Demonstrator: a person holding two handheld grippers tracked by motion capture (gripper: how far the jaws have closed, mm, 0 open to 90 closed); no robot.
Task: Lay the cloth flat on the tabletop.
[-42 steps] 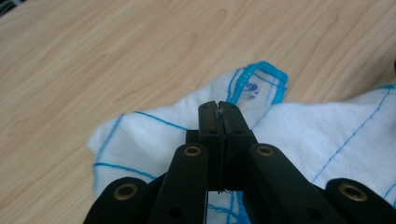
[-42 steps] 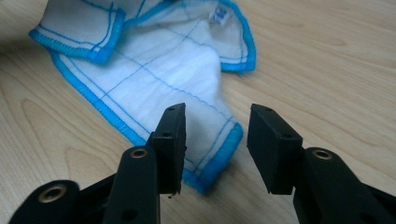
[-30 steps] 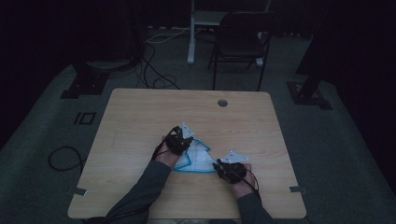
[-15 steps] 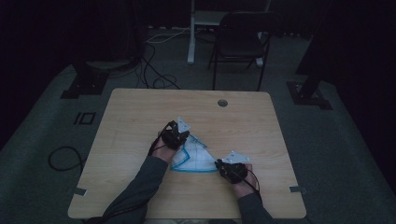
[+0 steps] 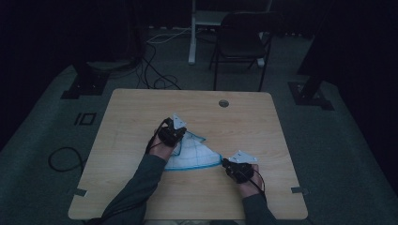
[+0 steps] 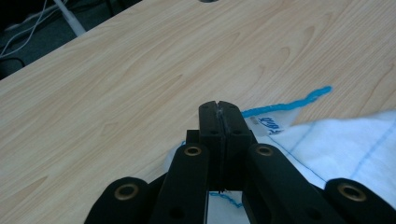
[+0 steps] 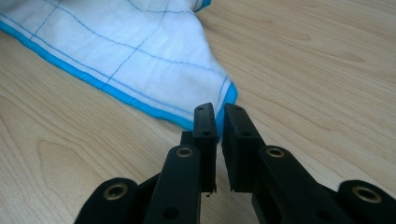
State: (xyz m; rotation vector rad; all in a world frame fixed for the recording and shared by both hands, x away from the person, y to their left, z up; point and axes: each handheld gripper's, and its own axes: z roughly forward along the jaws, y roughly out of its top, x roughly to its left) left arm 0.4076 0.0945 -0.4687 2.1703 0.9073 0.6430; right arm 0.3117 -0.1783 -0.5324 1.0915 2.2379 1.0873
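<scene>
The right gripper [image 7: 218,122], nearest the person's edge of the table [image 5: 141,108], sits at the cloth's [image 5: 195,154] near right corner, and its jaws have just been closing: a narrow slit is left between the pads, with the blue-hemmed corner of the cloth [image 7: 140,60] poking into it. Whether the pads already bite the hem I cannot tell; it looks like a pinch about to land rather than one made. Farther in, the left gripper [image 6: 219,122] is pressed tight together on the cloth's far left corner, the white fabric and its small label spilling out beside and under the jaws. Compared with a second ago, that hand has drawn its corner back toward the person and a little up, so the cloth, which then reached farther across the table, now lies as a flatter triangle between the two grippers in the high view [image 5: 171,133]. Judging from this, a fold is under way: once the right corner is secured, both ends can be carried together. Beyond the cloth the table is bare wood up to a small round hole [image 5: 224,103].
</scene>
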